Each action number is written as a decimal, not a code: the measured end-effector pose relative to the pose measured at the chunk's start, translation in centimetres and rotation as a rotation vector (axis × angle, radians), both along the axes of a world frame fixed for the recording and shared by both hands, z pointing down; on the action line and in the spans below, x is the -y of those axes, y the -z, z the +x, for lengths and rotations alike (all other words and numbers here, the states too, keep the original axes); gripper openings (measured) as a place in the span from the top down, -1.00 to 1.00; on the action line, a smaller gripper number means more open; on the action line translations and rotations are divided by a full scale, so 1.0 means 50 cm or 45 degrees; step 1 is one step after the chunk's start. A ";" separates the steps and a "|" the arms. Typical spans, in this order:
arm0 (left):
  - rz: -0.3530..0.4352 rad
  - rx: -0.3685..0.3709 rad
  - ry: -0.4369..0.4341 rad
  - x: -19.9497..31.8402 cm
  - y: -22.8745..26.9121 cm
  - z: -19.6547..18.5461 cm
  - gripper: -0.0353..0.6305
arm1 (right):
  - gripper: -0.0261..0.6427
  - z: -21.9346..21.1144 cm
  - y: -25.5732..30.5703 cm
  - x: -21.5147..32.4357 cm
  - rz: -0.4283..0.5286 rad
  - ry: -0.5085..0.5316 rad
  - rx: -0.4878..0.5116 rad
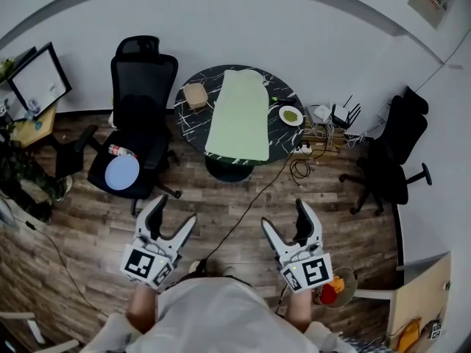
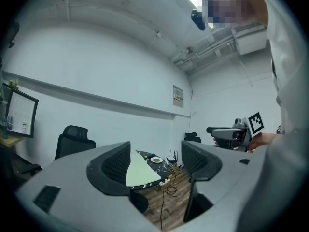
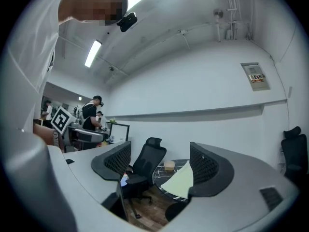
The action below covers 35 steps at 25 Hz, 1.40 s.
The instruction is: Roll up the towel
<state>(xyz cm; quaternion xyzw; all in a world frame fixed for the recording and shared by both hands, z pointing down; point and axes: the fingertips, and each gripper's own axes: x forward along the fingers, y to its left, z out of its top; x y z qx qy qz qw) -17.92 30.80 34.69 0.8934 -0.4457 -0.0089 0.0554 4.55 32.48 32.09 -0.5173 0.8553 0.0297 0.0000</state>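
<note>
The left gripper point(image 1: 175, 210) and right gripper point(image 1: 284, 215) stand wide and empty. Wood floor point(image 1: 221, 204) separates them from the towel point(image 1: 239, 116), which reaches the table's point(image 1: 193, 127) near rim.

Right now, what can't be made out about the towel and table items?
- towel: left gripper view, left part behind a jaw; right gripper view, right part behind a jaw.
- plate: head view, contents too small.
- tan block: head view, too small to identify.
</note>
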 end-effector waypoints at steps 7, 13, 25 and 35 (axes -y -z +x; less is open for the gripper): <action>0.007 0.007 -0.018 -0.007 0.000 0.023 -0.04 | -0.13 0.041 -0.006 -0.017 0.001 -0.045 0.030; -0.009 0.027 -0.001 -0.007 -0.002 0.043 -0.04 | -0.13 0.065 -0.017 -0.018 -0.007 -0.031 0.059; -0.042 0.046 0.049 -0.007 -0.008 0.133 -0.04 | -0.13 0.177 -0.039 -0.009 -0.023 0.002 0.151; -0.033 0.041 0.071 0.021 -0.001 0.162 -0.04 | -0.13 0.219 -0.056 0.019 -0.027 -0.004 0.217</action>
